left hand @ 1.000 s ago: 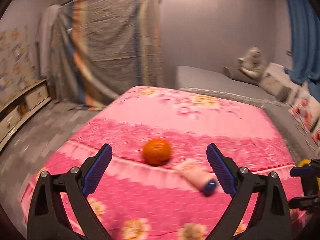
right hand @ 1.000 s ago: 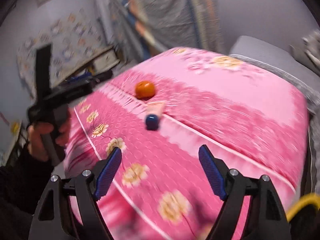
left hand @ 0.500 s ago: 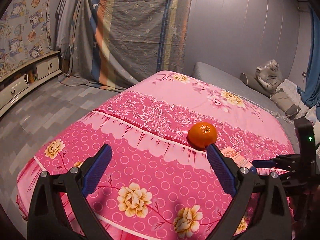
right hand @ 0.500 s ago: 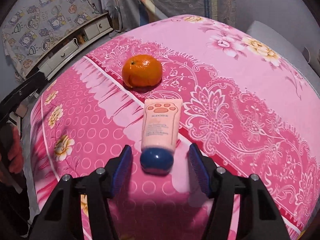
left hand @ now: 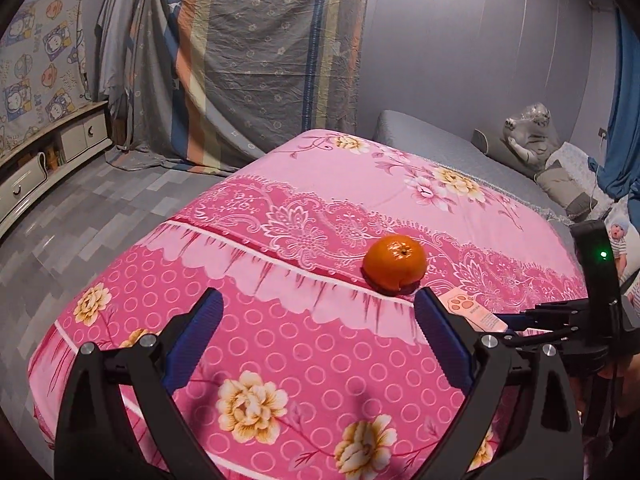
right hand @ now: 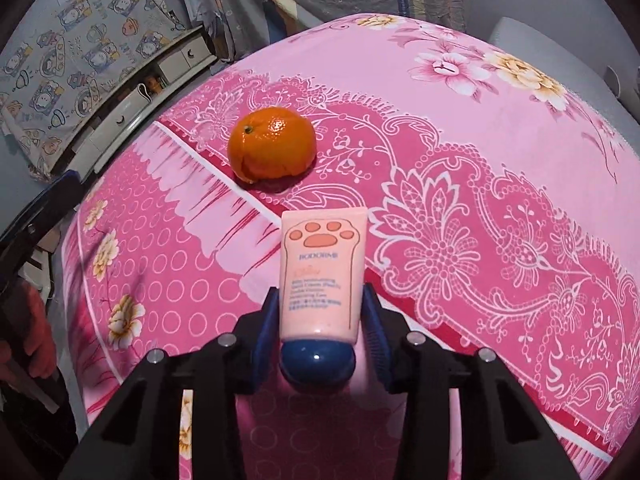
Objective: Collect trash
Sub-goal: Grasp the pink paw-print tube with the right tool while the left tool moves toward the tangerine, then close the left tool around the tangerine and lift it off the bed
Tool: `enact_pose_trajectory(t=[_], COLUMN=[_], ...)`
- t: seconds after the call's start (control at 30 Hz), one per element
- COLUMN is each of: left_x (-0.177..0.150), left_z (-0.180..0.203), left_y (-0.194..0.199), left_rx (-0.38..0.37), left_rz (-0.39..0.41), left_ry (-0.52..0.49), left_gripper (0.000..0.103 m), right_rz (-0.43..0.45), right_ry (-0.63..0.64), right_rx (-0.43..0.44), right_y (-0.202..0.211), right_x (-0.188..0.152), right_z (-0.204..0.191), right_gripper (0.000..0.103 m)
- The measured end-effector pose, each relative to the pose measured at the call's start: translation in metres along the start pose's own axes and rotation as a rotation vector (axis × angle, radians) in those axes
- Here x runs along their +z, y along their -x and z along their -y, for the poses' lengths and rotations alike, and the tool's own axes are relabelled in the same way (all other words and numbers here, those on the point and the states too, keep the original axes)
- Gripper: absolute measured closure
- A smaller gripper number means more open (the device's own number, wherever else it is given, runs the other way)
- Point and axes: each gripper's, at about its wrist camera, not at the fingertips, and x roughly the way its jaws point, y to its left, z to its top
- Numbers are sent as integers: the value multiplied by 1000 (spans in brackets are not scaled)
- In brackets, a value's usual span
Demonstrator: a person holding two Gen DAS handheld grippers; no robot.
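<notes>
Two pieces lie mid-bed [right hand: 460,92]: my right gripper [right hand: 320,312] has just been closing on the cream tube [right hand: 322,272] — lift next; left gripper [left hand: 316,336] gapes empty near the orange [left hand: 395,258].

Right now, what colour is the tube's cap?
Dark blue cap on the pink tube; the right wrist view shows it best.

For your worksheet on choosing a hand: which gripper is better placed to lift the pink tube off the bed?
Right. The right gripper has just been closing around the tube; the left gripper hangs open, apart from it.
</notes>
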Motion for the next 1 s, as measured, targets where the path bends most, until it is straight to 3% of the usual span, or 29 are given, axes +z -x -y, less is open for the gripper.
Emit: enact_pose_trajectory(t=[0.23, 0.43, 0.63, 0.87, 0.93, 1.0], left_x=[17, 26, 27, 27, 28, 30], left_z=[37, 71, 75, 62, 66, 68], left_y=[-45, -96, -132, -156, -155, -152], left_rx=[-58, -28, 16, -20, -27, -32], left_rz=[-97, -188, -223, -253, -237, -230], left_ry=[-74, -152, -123, -31, -46, -53], left_gripper=[11, 11, 11, 13, 35, 48], right_rz=[86, 147, 184, 225, 235, 237], right_ry=[-48, -109, -141, -165, -176, -183], right_rx=[65, 122, 158, 173, 170, 171], right_y=[50, 95, 122, 144, 147, 148], right_x=[-23, -55, -80, -97, -100, -102], right_z=[20, 39, 48, 52, 52, 51], right_gripper=[65, 65, 65, 65, 65, 65])
